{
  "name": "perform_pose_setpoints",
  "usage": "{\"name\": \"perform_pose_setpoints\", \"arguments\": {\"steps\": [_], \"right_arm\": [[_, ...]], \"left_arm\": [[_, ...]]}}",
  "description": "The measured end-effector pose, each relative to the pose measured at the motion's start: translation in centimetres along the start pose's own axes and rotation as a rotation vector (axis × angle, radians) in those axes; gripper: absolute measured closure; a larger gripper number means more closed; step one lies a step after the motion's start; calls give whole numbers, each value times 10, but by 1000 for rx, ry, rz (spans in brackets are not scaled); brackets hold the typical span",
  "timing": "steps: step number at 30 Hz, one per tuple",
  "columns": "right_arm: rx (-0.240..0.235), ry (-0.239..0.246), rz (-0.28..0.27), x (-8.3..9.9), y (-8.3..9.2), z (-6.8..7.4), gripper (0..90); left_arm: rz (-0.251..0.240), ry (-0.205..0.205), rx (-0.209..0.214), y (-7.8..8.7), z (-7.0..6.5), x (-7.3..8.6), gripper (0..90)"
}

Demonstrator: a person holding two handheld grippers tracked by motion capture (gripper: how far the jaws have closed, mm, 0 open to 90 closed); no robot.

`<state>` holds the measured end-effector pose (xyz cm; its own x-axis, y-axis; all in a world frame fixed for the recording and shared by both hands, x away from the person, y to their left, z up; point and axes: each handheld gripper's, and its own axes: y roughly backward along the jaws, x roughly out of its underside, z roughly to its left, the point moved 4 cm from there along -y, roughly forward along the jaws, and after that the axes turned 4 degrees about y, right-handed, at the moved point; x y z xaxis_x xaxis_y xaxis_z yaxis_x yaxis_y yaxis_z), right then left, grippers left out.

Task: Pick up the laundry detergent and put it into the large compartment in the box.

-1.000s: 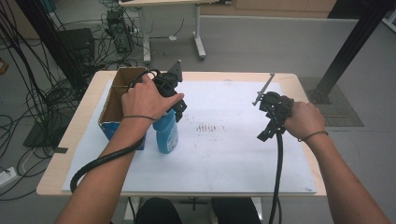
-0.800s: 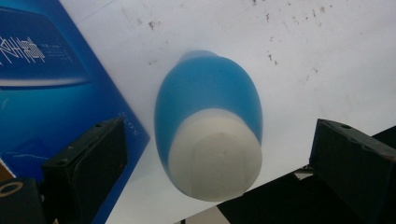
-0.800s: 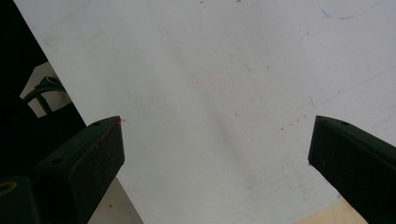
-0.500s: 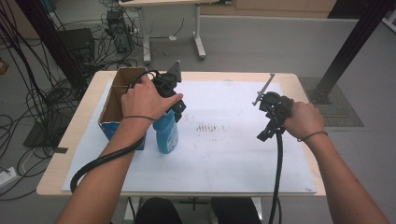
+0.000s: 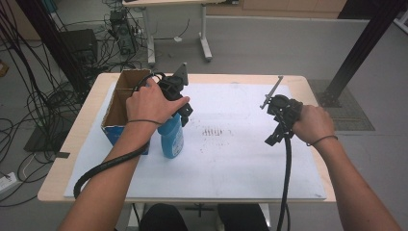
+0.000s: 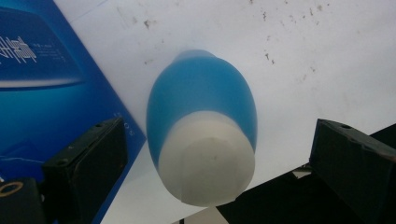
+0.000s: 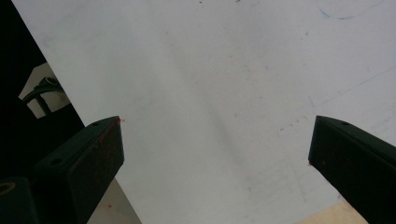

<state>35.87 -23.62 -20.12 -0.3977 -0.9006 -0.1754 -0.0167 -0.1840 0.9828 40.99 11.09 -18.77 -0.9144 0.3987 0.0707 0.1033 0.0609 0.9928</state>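
At centre-left, the left gripper [image 6: 217, 154], jaws spread, straddles an upright blue plastic bottle [image 5: 171, 137] beside an open cardboard box [image 5: 117, 107]; the right gripper [image 7: 215, 154] hovers spread.

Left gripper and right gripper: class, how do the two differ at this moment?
The left gripper hangs over an upright blue bottle, its jaws open either side of the white cap; the right gripper has only the white sheet between its jaws. The left sits beside the cardboard box; the right is apart from it. Both are open.

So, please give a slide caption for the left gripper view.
Open left hand-held gripper poised above a blue bottle with a white cap, beside a blue box.
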Motion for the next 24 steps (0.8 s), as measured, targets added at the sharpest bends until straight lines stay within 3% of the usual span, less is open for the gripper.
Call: {"name": "perform_pose_setpoints", "arguments": {"steps": [24], "right_arm": [[1,0,2,-1,-1,1,33]], "left_arm": [[-7,14,-9,-2,2,3,47]]}}
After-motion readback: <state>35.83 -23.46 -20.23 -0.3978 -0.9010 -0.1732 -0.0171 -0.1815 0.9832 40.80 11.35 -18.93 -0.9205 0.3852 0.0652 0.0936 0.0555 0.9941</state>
